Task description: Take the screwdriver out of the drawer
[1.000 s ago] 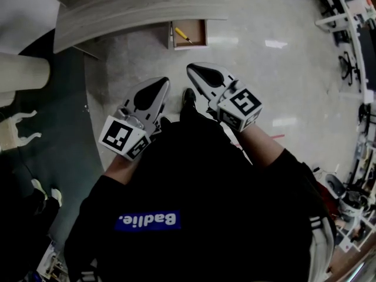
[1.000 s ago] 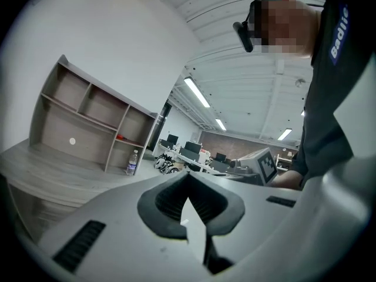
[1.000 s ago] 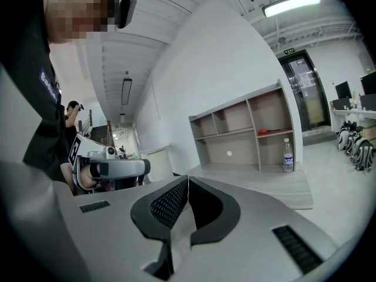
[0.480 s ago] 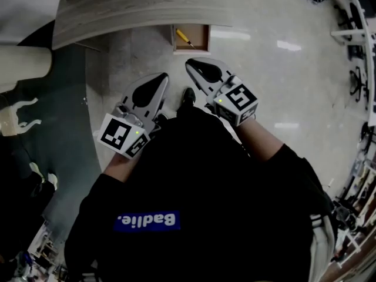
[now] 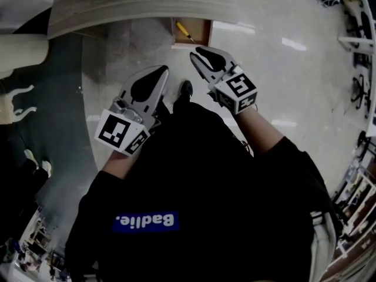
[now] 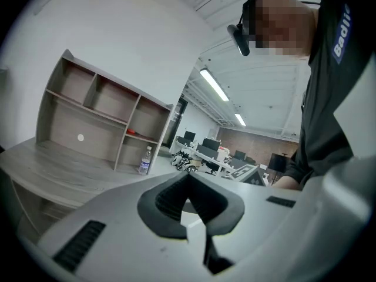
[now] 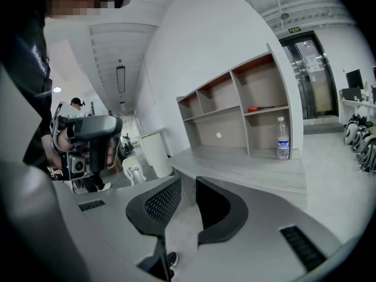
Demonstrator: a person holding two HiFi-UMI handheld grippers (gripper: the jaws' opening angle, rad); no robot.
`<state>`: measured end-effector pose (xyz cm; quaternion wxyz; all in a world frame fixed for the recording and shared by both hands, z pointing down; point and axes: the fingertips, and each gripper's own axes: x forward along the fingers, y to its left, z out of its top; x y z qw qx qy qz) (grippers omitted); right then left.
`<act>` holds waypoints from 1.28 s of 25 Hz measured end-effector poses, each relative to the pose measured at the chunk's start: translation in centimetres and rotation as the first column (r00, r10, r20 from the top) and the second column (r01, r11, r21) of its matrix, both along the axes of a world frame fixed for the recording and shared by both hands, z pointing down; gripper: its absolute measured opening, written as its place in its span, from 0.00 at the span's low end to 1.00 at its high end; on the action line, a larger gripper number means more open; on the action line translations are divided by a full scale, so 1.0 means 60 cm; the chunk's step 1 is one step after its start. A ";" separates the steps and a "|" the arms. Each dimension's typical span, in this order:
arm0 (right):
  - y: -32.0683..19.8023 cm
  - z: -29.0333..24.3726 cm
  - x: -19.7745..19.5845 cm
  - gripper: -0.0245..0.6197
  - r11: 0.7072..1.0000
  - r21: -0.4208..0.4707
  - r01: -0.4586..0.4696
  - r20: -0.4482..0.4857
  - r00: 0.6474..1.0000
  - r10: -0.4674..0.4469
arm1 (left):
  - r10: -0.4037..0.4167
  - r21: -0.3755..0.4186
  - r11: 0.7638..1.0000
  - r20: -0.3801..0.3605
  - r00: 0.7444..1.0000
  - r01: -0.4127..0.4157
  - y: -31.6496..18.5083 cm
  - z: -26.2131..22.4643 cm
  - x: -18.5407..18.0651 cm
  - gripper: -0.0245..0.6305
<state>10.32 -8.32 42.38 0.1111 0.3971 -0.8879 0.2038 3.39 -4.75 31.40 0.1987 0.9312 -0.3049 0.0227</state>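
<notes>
While screwdriver (image 5: 184, 32) lies in open drawer (image 5: 201, 34) under surface (image 5: 135, 4) edge: right gripper (image 5: 198, 54) near it, jaws opening, nothing between; left gripper (image 5: 161, 70) closed, empty. Likely light, rigid, slick; take yellow handle mid-length.

Strip lights (image 6: 214, 86) glow far beyond the jaws of the left gripper (image 6: 189, 178). Glare streaks the floor (image 5: 292, 43); fisheye edges darken.

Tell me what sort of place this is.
Probably an open-plan office: rows of desks with monitors in the background, strip lights on the ceiling, and a curved desk with a shelf unit on it.
</notes>
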 end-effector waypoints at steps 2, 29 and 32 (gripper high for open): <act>-0.013 0.020 0.002 0.19 1.000 -0.003 -0.005 -0.031 0.999 0.005 | 0.002 -0.004 1.000 -0.005 1.000 -0.002 -0.005 0.006 0.000 0.03; -0.184 0.273 -0.042 0.24 0.983 -0.151 -0.108 -0.364 0.930 0.046 | 0.009 -0.062 0.998 -0.004 1.000 -0.010 -0.113 0.052 -0.106 0.03; -0.210 0.310 -0.046 0.24 0.976 -0.164 -0.142 -0.383 0.921 0.069 | 0.001 -0.060 0.998 -0.004 1.000 -0.001 -0.145 0.062 -0.128 0.03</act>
